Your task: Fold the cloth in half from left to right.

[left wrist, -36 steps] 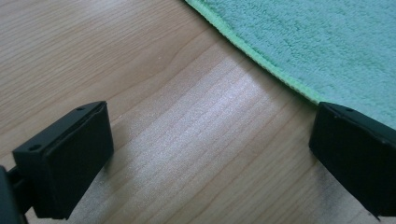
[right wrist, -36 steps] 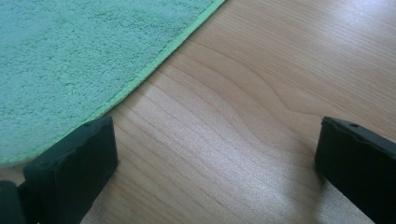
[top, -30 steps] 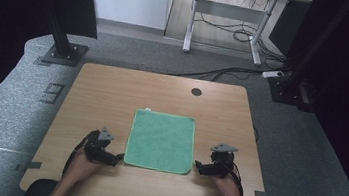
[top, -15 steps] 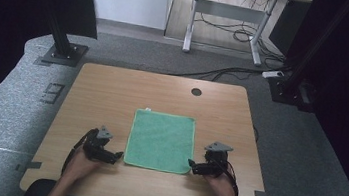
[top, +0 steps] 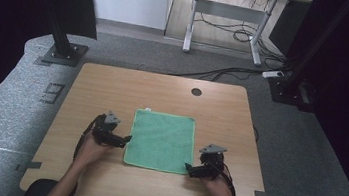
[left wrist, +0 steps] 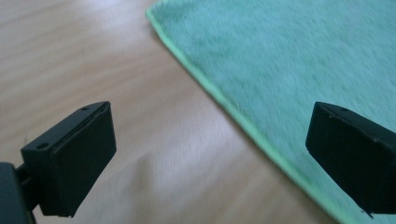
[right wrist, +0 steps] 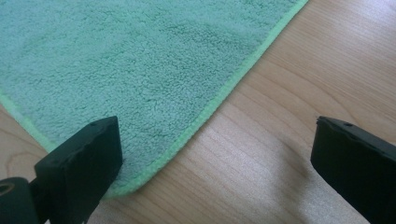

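Green cloth: it lies flat and fully spread on the wooden table, nearer your edge than the far one, with no fold or wrinkle showing. A small white tag sits at its far left corner.

Left gripper: you hold it at the cloth's left edge, near the front. Its jaws stand wide apart, holding nothing. In the left gripper view the stitched hem runs between them, one jaw over bare wood, the other over the pile.

Right gripper: you hold it at the near right corner. Its jaws also stand wide apart, holding nothing, and the rounded corner lies just beside one of them.

Handling assessment: the pile looks like soft terry microfibre, so expect it to be light and limp, to drape from any hold, and to drag on the wood rather than slide freely. Nothing fragile here. The bound hem is the firmest part; take it at the corners, getting one jaw under the edge so that you pinch the single layer. A shallow bite on pile alone could slip.
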Action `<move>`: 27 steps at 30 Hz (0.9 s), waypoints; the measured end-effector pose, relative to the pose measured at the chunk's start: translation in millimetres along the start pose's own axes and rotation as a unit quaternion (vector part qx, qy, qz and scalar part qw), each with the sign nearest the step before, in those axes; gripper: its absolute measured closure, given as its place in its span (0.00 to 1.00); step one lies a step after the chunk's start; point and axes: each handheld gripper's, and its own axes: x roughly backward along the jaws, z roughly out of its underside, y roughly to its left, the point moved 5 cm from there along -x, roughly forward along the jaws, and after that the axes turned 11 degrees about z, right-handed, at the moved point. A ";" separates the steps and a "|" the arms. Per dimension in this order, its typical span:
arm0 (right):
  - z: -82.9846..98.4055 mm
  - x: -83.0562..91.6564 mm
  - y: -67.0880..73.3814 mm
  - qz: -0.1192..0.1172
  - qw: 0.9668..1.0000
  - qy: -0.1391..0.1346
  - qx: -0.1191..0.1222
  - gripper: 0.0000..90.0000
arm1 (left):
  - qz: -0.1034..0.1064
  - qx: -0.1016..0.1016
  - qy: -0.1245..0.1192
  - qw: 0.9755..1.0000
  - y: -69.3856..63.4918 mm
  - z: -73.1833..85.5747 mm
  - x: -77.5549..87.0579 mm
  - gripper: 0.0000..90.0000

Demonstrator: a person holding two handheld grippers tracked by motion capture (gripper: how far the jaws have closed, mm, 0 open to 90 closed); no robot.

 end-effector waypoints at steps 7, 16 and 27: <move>2.0 -0.9 0.4 0.003 1.000 0.007 0.010 0.03 | -0.033 -0.002 0.026 0.999 10.3 -6.6 -27.6 0.02; 3.2 -0.9 -0.3 0.010 1.000 0.015 0.022 0.05 | -0.038 0.005 0.035 0.999 9.5 2.7 -28.0 0.02; 6.1 -0.1 -17.0 0.037 0.999 0.016 0.011 0.05 | -0.030 0.003 0.046 0.998 -17.1 18.5 -15.2 0.02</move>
